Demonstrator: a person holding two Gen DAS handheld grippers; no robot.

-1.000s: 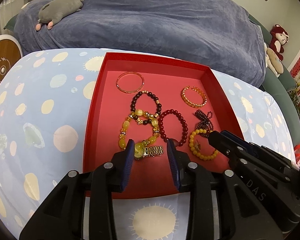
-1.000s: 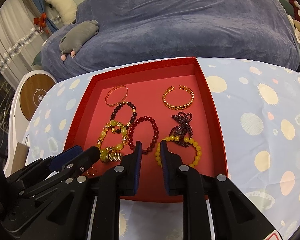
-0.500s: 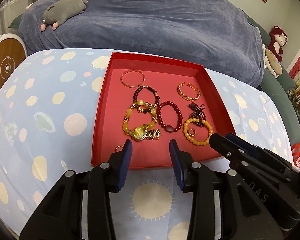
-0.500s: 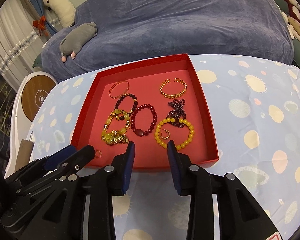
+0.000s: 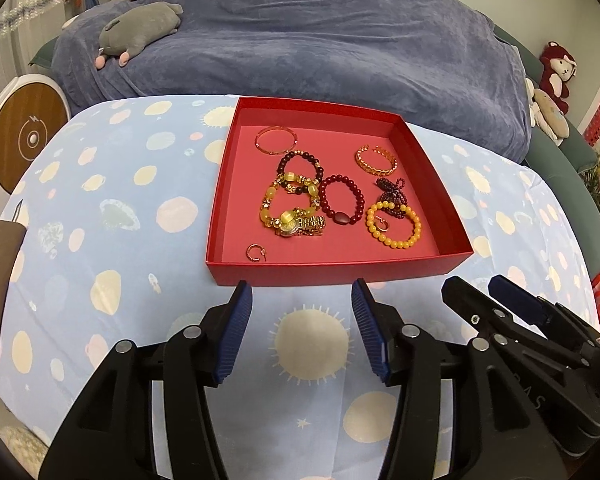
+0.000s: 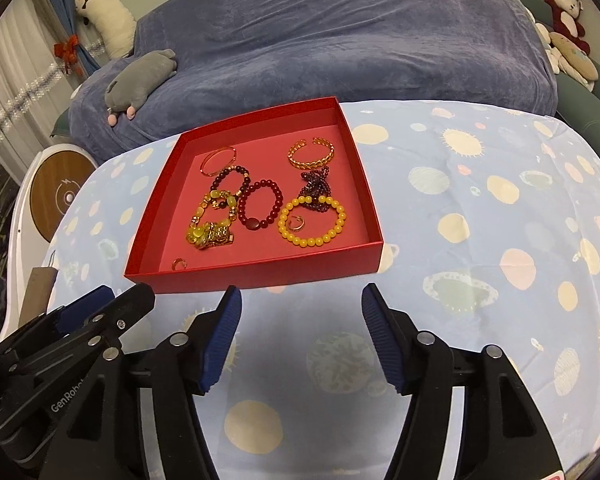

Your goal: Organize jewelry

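A red tray (image 5: pixel 432 168) (image 6: pixel 356 152) on the patterned cloth holds several bracelets: a yellow bead bracelet (image 5: pixel 394 226) (image 6: pixel 312 220) with a small ring (image 5: pixel 381 224) (image 6: pixel 296 223) inside it, a dark red bead bracelet (image 5: pixel 342 204) (image 6: pixel 260 204), a gold watch (image 5: pixel 298 226) (image 6: pixel 212 236), a gold cuff (image 5: pixel 376 160) (image 6: pixel 310 152). Another small ring (image 5: pixel 255 252) (image 6: pixel 179 264) lies by the tray's front wall. My left gripper (image 5: pixel 302 308) (image 6: pixel 100 304) and right gripper (image 6: pixel 302 304) (image 5: pixel 476 296) are both open and empty, in front of the tray.
The table has a light blue cloth (image 5: pixel 100 208) with pale spots. Behind it is a sofa under a blue-grey cover (image 5: pixel 320 40) with a grey plush (image 5: pixel 140 28). A round wooden-faced device (image 5: pixel 24 136) stands at the left. Plush toys (image 5: pixel 556 72) sit at the far right.
Both grippers have pulled back from over the tray to in front of it and opened wider. The two small rings now lie in the tray.
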